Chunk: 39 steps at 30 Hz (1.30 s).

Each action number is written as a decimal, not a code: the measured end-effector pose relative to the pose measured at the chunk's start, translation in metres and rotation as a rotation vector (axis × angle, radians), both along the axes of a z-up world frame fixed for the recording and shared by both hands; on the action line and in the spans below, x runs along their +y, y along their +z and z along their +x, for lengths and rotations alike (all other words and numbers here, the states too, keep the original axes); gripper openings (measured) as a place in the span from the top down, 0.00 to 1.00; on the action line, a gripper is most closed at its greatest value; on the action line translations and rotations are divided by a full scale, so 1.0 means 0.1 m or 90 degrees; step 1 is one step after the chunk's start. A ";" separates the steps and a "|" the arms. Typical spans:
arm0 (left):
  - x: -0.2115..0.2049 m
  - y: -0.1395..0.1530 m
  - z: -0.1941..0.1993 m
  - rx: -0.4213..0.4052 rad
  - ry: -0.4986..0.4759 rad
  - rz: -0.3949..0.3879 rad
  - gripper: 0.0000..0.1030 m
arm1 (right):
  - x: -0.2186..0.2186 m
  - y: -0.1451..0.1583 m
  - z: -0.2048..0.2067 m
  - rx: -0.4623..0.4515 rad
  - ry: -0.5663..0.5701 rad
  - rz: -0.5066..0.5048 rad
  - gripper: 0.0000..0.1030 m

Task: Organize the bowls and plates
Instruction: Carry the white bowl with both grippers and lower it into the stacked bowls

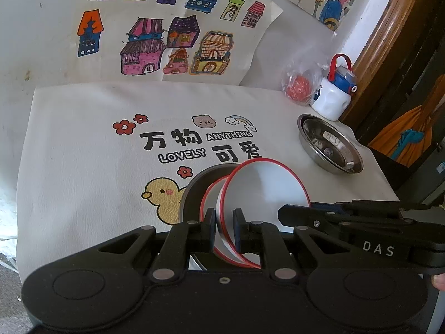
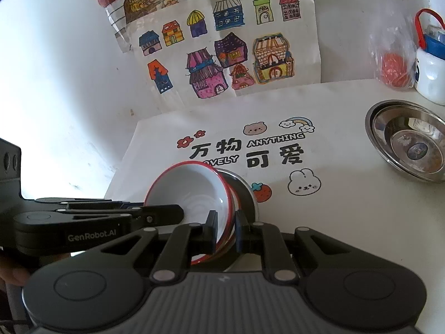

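A white bowl with a red rim (image 1: 267,192) (image 2: 189,192) is held tilted above a second red-rimmed bowl (image 1: 210,197) (image 2: 235,203). That second bowl rests in a grey steel dish (image 1: 194,186) (image 2: 247,192) on the printed mat. My left gripper (image 1: 224,224) is shut on the tilted bowl's near rim, and its black tip (image 2: 178,211) reaches the bowl from the left in the right wrist view. My right gripper (image 2: 225,225) is shut on the red rims at its side; whether it pinches one bowl or both is unclear. It enters from the right (image 1: 283,213) in the left wrist view.
Steel bowls (image 1: 331,147) (image 2: 408,139) sit nested at the mat's right edge. Behind them stand a white and blue bottle (image 1: 333,97) (image 2: 431,64) and a plastic bag with a red ball (image 1: 299,86) (image 2: 393,66). Drawings lean on the wall. The cream mat (image 1: 83,139) (image 2: 347,222) covers the table.
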State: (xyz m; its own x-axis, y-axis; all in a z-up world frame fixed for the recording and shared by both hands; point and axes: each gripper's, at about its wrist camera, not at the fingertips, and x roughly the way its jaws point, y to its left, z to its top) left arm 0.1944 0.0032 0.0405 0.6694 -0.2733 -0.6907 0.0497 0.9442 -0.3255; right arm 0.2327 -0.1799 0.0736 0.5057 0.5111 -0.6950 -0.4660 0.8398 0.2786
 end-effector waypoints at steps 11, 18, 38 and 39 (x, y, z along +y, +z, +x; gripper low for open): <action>-0.02 0.04 -0.02 -0.013 -0.001 0.019 0.84 | 0.05 0.00 -0.01 -0.013 0.003 -0.031 0.85; -0.03 0.04 -0.04 -0.015 -0.005 0.023 0.83 | 0.05 0.00 -0.01 -0.015 0.005 -0.038 0.85; -0.05 0.09 -0.05 -0.030 -0.008 0.073 0.75 | 0.06 0.01 -0.03 -0.023 0.005 -0.048 0.82; -0.04 0.09 -0.06 -0.031 -0.006 0.075 0.75 | 0.06 0.01 -0.03 -0.023 0.005 -0.048 0.82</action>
